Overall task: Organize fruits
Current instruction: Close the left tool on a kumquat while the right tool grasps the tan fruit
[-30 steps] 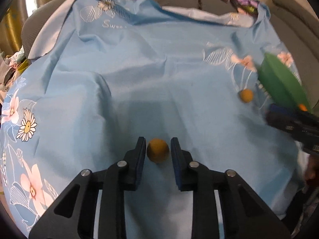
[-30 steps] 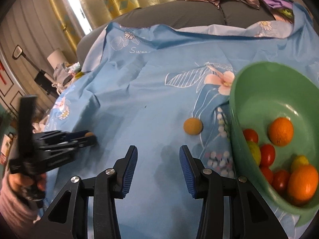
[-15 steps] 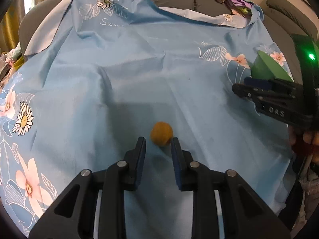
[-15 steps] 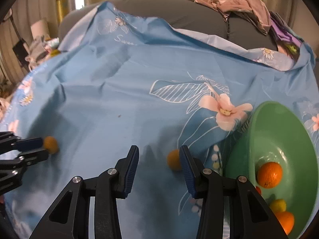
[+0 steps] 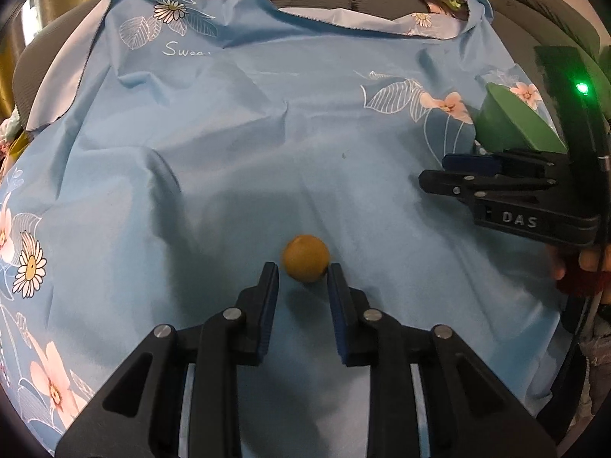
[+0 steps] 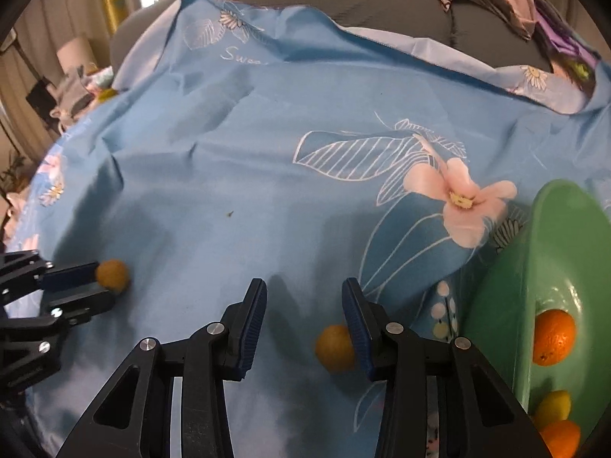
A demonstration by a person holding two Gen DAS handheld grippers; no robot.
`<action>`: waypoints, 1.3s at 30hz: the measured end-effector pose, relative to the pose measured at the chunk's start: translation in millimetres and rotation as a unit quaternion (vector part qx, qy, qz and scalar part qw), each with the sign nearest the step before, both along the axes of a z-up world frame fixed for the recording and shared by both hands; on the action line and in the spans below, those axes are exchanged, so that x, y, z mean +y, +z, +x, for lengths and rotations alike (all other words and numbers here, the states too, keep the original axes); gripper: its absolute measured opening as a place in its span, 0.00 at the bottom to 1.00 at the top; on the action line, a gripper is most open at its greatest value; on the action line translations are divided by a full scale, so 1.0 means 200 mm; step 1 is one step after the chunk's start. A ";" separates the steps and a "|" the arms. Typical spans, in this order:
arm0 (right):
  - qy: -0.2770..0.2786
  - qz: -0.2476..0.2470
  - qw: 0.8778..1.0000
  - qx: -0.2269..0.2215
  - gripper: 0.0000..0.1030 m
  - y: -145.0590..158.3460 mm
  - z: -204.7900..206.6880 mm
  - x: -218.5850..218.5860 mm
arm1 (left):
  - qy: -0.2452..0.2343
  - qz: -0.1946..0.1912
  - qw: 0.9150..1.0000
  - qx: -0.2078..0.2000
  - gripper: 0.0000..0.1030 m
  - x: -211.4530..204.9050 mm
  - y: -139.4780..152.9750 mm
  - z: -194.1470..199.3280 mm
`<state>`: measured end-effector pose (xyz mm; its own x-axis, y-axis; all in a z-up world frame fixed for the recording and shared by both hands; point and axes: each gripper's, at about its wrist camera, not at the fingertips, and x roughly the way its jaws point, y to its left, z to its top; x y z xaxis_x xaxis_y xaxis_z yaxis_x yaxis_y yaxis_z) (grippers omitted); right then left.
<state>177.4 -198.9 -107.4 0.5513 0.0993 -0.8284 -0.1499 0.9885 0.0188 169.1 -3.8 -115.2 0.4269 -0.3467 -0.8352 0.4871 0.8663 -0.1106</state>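
Hovering over the blue floral cloth [image 5: 236, 145], the left gripper [image 5: 301, 278] sits narrow, its tips seemingly just behind one small yellow-brown fruit [image 5: 305, 257], not gripping it. The right gripper [image 6: 303, 297] is closing around another small fruit [image 6: 334, 347] beside the green bowl [image 6: 496, 328].

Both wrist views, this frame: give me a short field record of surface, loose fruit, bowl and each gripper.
surface: blue floral cloth
loose fruit: two small brown round fruits, one at each gripper
left gripper: shut as far as it goes; left fruit at its fingertips, not gripped
right gripper: jaws closing; right fruit between them, beside the right finger
green bowl: holds oranges and a yellow fruit
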 end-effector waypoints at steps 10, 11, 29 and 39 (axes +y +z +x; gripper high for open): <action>0.016 0.017 1.000 -0.005 0.38 0.02 -0.06 -0.02 | -0.012 0.012 1.000 -0.001 0.24 -0.05 -0.03 0.00; 0.017 0.021 1.000 0.000 0.38 0.03 -0.06 -0.02 | -0.014 0.013 1.000 -0.003 0.24 -0.05 -0.03 -0.01; 0.029 -0.009 1.000 -0.001 0.38 0.04 -0.21 -0.01 | -0.020 0.009 1.000 -0.009 0.24 -0.07 -0.04 -0.01; 0.048 0.013 0.998 0.023 0.37 -0.04 -0.27 0.04 | -0.015 0.005 1.000 -0.010 0.24 -0.08 -0.04 0.00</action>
